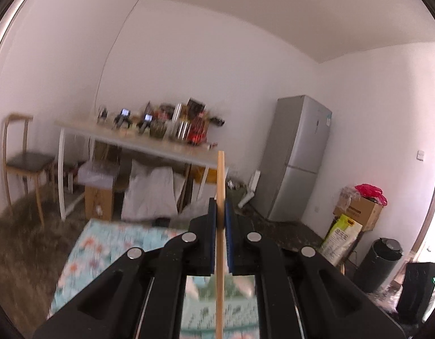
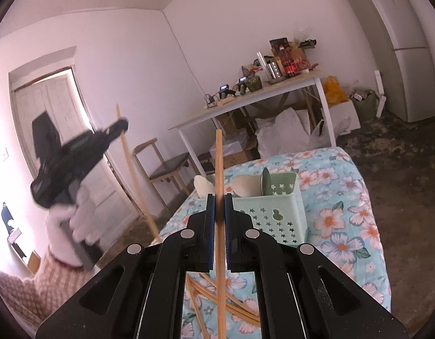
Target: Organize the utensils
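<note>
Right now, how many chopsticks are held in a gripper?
2. One chopstick is in the right gripper before the green basket; another chopstick is in the raised left gripper. More lie loose on the cloth.

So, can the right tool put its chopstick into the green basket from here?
Probably yes: the right tool grips a chopstick, and the green basket stands just ahead, open-topped, nothing between them.

My left gripper (image 1: pixel 220 209) points about level, jaws clamped tight. My right gripper (image 2: pixel 219 202) tilts slightly down, jaws equally pinched. My gloved left hand (image 2: pixel 82 220) is raised high.
</note>
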`<action>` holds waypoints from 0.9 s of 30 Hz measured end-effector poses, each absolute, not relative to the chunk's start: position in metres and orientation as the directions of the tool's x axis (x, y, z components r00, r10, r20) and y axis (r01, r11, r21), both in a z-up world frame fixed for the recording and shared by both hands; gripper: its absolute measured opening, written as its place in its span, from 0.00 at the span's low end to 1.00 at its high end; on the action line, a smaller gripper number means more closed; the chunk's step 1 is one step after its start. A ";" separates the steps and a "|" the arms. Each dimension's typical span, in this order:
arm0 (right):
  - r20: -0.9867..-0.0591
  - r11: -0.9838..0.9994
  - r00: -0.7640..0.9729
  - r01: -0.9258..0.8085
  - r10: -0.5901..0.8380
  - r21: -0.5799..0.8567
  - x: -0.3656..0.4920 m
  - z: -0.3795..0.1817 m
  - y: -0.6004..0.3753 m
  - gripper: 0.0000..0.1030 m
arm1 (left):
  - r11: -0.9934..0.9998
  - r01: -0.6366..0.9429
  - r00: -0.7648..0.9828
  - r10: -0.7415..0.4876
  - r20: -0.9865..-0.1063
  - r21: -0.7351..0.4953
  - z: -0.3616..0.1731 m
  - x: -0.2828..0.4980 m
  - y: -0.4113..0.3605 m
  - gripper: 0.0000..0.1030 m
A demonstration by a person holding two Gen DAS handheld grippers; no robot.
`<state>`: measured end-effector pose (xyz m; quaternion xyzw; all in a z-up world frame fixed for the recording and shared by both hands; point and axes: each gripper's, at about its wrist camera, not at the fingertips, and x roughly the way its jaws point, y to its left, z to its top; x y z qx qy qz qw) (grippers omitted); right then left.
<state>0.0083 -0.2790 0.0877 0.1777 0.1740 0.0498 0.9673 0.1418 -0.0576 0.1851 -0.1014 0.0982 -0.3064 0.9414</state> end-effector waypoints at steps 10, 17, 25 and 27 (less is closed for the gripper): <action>-0.293 0.909 0.938 -0.052 0.186 0.413 0.012 0.084 -0.300 0.04 | 0.817 0.543 0.824 -0.563 -0.064 -0.196 0.205 0.181 -0.104 0.05; -0.291 0.903 0.938 -0.051 0.190 0.426 0.011 0.082 -0.307 0.04 | 0.846 0.504 0.850 -0.521 -0.075 -0.172 0.191 0.208 -0.134 0.05; -0.293 0.905 0.939 -0.038 0.177 0.425 0.008 0.083 -0.314 0.04 | 0.857 0.502 0.845 -0.515 -0.144 -0.118 0.165 0.232 -0.178 0.05; -0.297 0.905 0.939 -0.034 0.174 0.424 0.008 0.083 -0.315 0.04 | 0.857 0.503 0.843 -0.515 -0.155 -0.112 0.159 0.236 -0.186 0.05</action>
